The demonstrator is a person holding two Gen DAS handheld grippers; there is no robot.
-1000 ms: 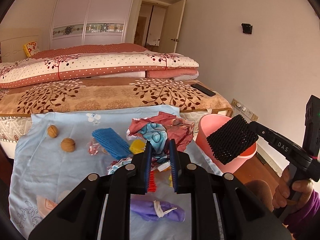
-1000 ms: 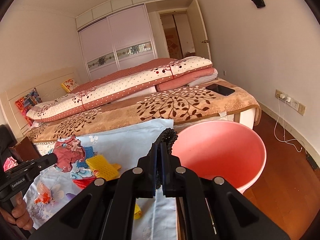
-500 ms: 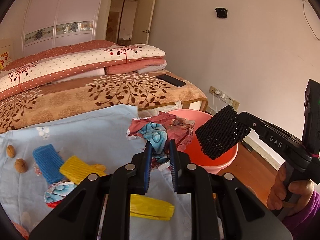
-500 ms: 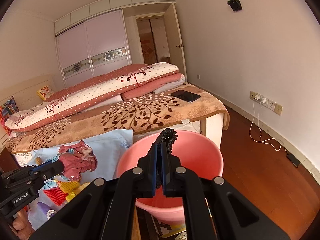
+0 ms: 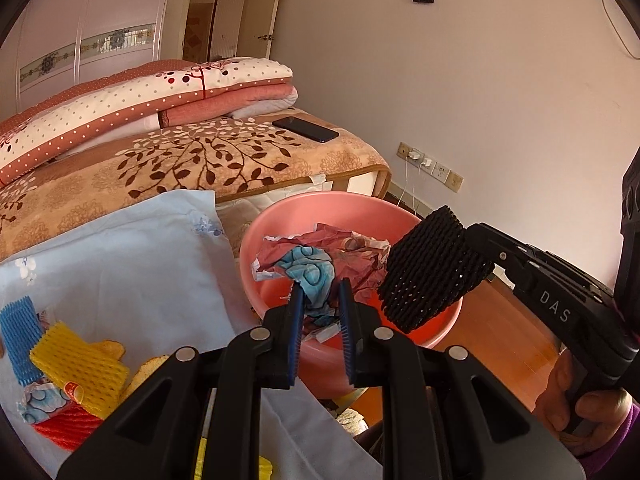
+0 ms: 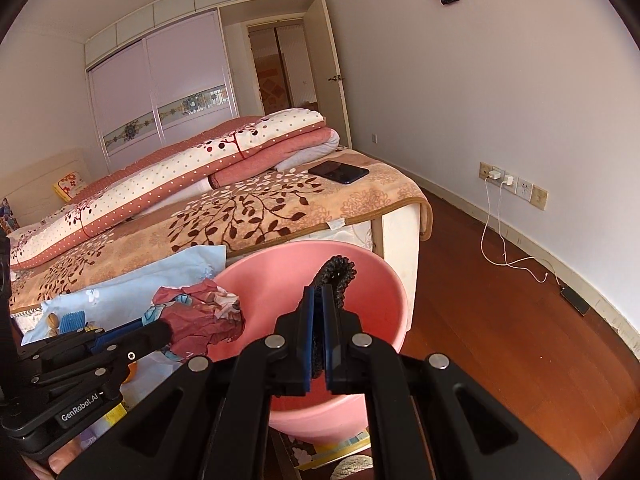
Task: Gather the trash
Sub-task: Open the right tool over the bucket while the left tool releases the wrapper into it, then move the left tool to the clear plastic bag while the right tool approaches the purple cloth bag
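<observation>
In the left wrist view, the left gripper (image 5: 320,304) had its fingers clamped on a crumpled wrapper (image 5: 316,256), red and blue, which hung over the pink bucket (image 5: 280,216). The right gripper's black foam net (image 5: 434,270) hung over the bucket's near rim, beside the wrapper. More trash lay on the pale blue sheet (image 5: 132,264) over the surface: a yellow foam net (image 5: 78,370) and a blue one (image 5: 18,336). To drop cleanly, the wrapper probably needed to sit over the bucket's middle before the fingers parted, since light paper could drift.

In the right wrist view, the right gripper (image 6: 319,312) had its fingers pressed together on the black foam net (image 6: 338,278), above the bucket's (image 6: 360,256) mouth. The left gripper (image 6: 160,330) held the wrapper (image 6: 204,312) at the bucket's left rim, so that side likely called for a small move inward before letting go.
</observation>
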